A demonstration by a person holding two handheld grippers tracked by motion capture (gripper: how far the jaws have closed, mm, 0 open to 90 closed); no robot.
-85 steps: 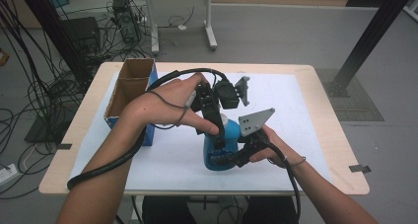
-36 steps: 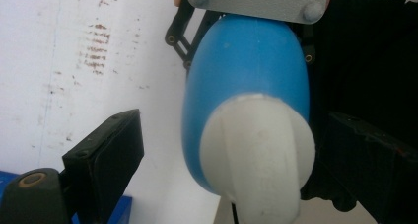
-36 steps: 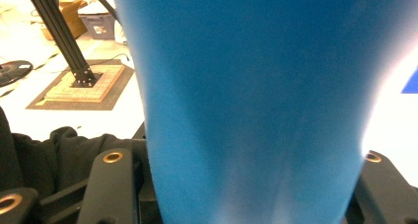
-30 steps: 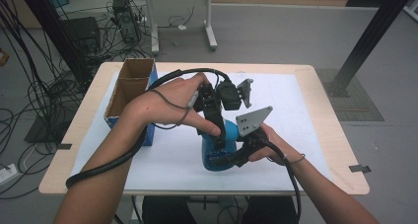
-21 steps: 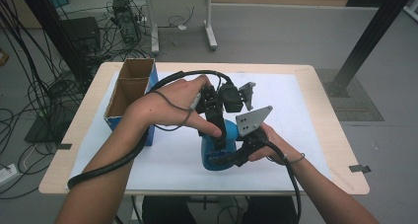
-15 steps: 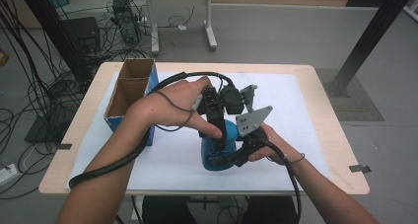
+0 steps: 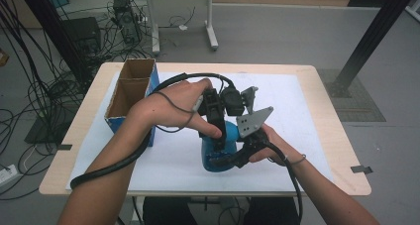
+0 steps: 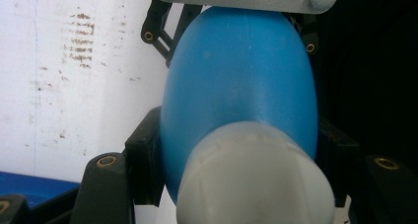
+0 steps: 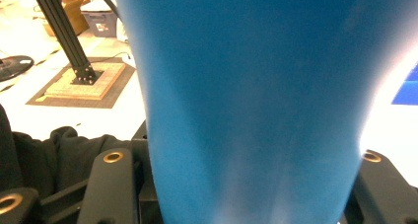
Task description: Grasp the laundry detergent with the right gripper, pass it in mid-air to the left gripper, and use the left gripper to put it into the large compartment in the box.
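Observation:
A blue bottle (image 7: 214, 148) with a pale grey cap (image 8: 256, 179) stands on the white sheet near the table's front edge. My left gripper (image 7: 219, 131) comes down from above and is shut on the bottle's top; in the left gripper view the jaws press on both sides just below the cap (image 8: 239, 157). My right gripper (image 7: 220, 160) reaches in from the right, low down, and is shut on the bottle's body (image 9: 246, 86), which sits between its jaws (image 9: 246, 189). Its grey plate (image 7: 253, 120) rises beside the bottle.
An open cardboard box (image 7: 130, 88) with blue sides stands at the table's left. A white sheet (image 7: 292, 116) covers the tabletop, with bare room at the right and back. Black cables (image 7: 106, 168) trail off the front edge. Desk legs and cable clutter lie on the floor behind.
The left hand and its gripper have shifted slightly to the right over the bottle's top. The right gripper and the bottle have stayed in place.

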